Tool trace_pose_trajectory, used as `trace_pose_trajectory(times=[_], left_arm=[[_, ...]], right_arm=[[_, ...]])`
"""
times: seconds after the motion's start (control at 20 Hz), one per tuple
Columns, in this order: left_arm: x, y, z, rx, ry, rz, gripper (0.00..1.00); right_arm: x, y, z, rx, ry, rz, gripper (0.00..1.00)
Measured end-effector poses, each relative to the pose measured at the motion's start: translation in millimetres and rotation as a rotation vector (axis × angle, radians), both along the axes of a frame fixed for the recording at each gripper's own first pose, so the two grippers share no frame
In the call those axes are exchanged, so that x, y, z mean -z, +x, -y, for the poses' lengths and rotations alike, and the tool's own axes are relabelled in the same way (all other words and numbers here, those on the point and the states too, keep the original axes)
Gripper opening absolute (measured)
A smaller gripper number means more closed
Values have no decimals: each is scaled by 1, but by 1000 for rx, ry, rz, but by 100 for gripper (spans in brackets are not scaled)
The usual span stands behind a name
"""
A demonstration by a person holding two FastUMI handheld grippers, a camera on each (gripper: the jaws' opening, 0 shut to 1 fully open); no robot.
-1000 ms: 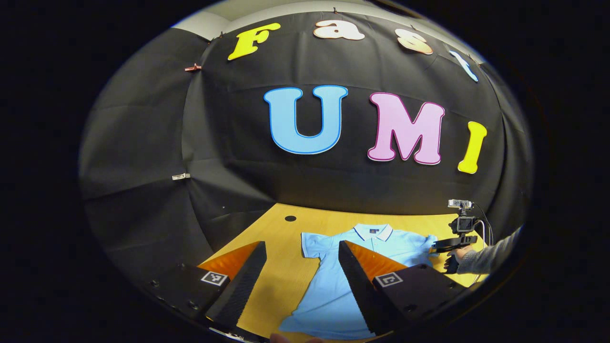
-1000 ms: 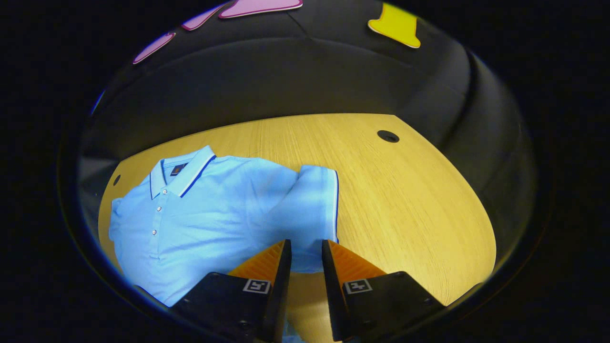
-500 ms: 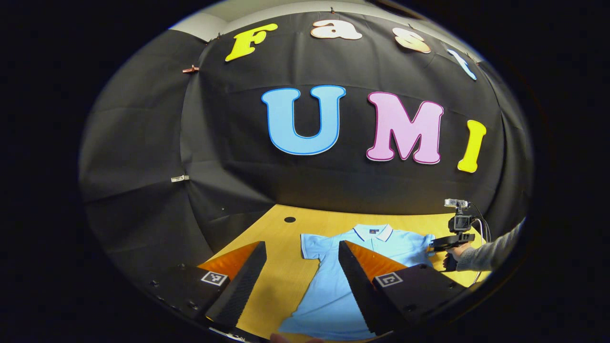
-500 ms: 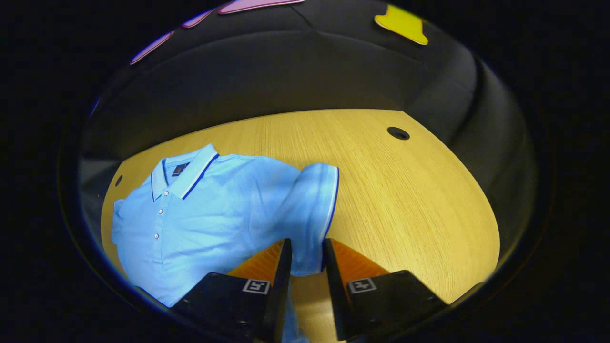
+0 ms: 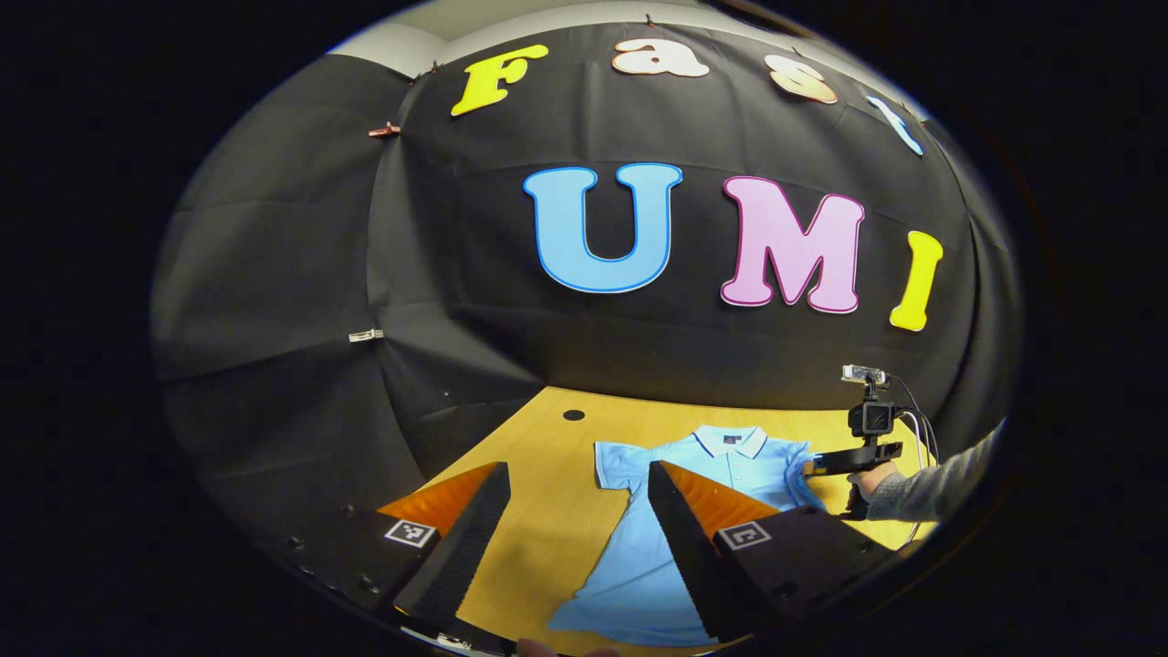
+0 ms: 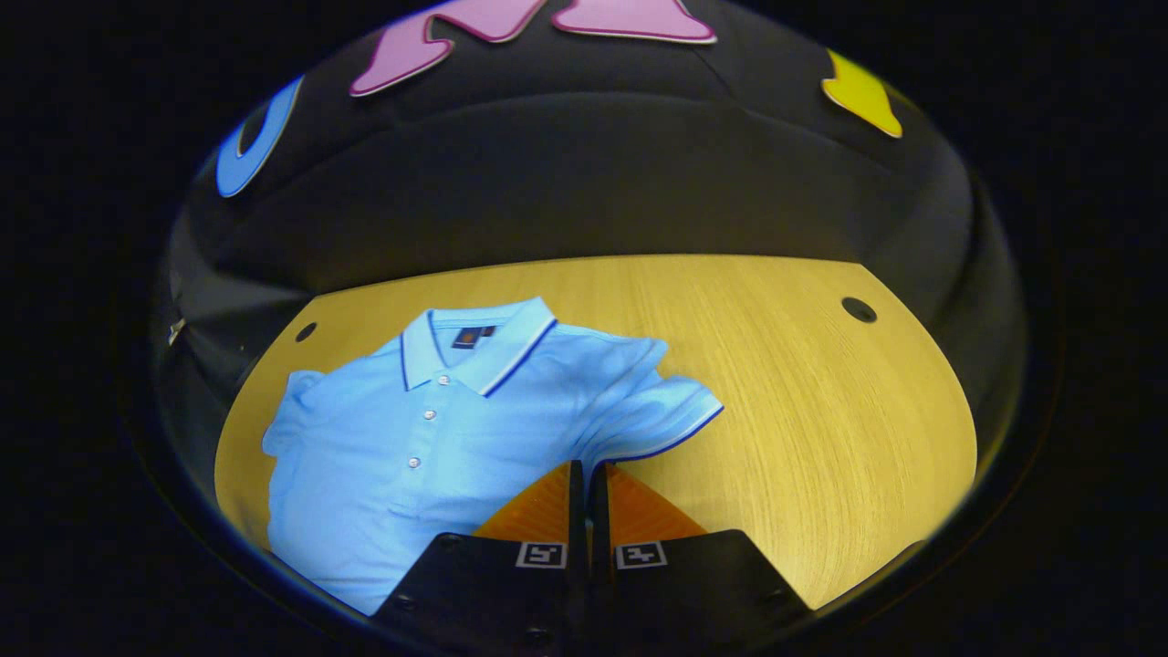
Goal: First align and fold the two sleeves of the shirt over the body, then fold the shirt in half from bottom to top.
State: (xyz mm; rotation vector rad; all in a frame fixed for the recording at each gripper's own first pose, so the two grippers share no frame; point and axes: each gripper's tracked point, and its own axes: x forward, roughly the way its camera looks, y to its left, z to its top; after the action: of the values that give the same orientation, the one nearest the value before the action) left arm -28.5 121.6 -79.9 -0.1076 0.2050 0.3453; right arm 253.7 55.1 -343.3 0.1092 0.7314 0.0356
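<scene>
A light blue polo shirt (image 6: 429, 447) with a white-edged collar lies face up on the wooden table (image 6: 821, 401). My right gripper (image 6: 585, 467) is shut on the shirt's right sleeve (image 6: 657, 415), which is lifted off the table and bunched toward the body. In the left gripper view the shirt (image 5: 657, 538) lies ahead, and the right gripper (image 5: 815, 464) is at its far side, held by a hand (image 5: 867, 479). My left gripper (image 5: 578, 479) hangs open above the table's near side, with nothing between its fingers. The shirt's left sleeve (image 5: 613, 461) lies flat.
The table has round cable holes (image 6: 859, 309) (image 5: 573, 415) near its back corners. The black cloth wall closes the back and sides. A grey sleeve (image 5: 940, 488) reaches in from the right in the left gripper view.
My right gripper has shut on the sleeve and lifted it, pulling it toward the shirt's body. The left gripper has only drifted slightly and stays open.
</scene>
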Motion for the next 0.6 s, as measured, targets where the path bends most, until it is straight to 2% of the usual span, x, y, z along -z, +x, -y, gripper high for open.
trace_pose_trajectory(times=[0.15, 0.35, 0.6], left_arm=[[0, -5, -5, -11, 0, 4, 96], [2, -11, -9, -23, -9, 4, 96], [5, -17, -7, -22, -16, 1, 96]], right_arm=[[-13, -1, -41, -142, -24, 29, 5], [-4, -16, -89, -341, -97, 13, 5], [8, -43, -128, -515, -152, -42, 5]])
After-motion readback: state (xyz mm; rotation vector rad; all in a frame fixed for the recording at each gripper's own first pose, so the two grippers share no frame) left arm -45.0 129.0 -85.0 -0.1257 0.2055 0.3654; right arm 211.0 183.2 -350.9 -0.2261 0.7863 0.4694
